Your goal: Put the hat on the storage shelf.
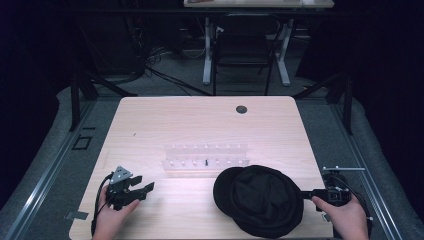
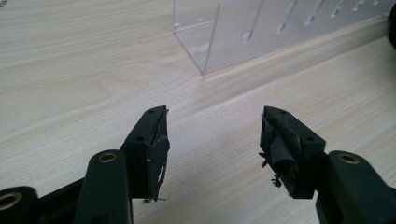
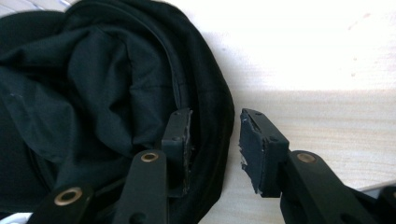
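Observation:
A black cloth hat [image 1: 260,200] lies upside down on the wooden table [image 1: 200,120] at the front right, and its hollow inside [image 3: 93,93] faces up. My right gripper [image 1: 302,194] reaches its right rim from the table's right edge. In the right gripper view the gripper [image 3: 215,140] straddles that rim: one jaw is inside the hat against the fabric, the other stands outside with bare wood showing between pad and rim. My left gripper [image 1: 145,186] rests at the front left, open [image 2: 212,135] over bare wood with nothing between its jaws.
A clear plastic rack [image 1: 206,157] with slotted rows stands mid-table behind the hat, with a small dark item [image 1: 206,161] in it; its corner [image 2: 261,32] is ahead of the left gripper. A round dark grommet [image 1: 241,109] sits near the far edge. A chair [image 1: 242,50] stands beyond the table.

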`<control>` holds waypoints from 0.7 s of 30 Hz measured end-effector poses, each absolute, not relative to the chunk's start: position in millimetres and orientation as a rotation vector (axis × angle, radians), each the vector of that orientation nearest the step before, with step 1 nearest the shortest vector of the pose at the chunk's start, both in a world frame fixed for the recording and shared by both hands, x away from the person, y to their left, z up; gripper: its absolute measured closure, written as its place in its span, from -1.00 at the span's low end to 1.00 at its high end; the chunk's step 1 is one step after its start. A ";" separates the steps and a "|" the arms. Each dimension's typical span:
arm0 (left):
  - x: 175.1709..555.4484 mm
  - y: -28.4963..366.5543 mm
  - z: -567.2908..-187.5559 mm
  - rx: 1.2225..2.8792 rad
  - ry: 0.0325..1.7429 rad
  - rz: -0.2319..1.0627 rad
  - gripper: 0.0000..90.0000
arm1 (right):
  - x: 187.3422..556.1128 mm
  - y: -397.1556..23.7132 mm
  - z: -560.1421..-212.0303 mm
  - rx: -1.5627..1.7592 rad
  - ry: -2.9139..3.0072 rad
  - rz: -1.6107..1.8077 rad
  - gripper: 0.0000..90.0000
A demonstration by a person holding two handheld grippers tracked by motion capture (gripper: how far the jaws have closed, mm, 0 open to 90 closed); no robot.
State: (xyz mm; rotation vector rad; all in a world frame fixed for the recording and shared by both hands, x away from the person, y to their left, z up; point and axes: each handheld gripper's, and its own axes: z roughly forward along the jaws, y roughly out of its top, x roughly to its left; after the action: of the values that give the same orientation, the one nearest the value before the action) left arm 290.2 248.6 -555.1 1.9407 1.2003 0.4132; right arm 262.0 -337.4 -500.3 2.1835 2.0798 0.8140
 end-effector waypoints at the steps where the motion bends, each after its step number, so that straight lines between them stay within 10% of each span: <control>1: 290.1 248.5 -555.1 1.942 1.199 0.413 -0.06 | 262.4 -336.8 -500.9 2.186 2.079 0.803 0.40; 21: 289.9 248.4 -555.2 1.947 1.196 0.415 -0.06 | 262.6 -330.4 -512.9 2.260 2.134 0.734 0.57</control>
State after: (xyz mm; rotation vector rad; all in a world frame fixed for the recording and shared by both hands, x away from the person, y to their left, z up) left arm 289.9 248.4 -555.2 1.9473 1.1959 0.4150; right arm 262.6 -330.4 -512.9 2.2597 2.1337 0.7341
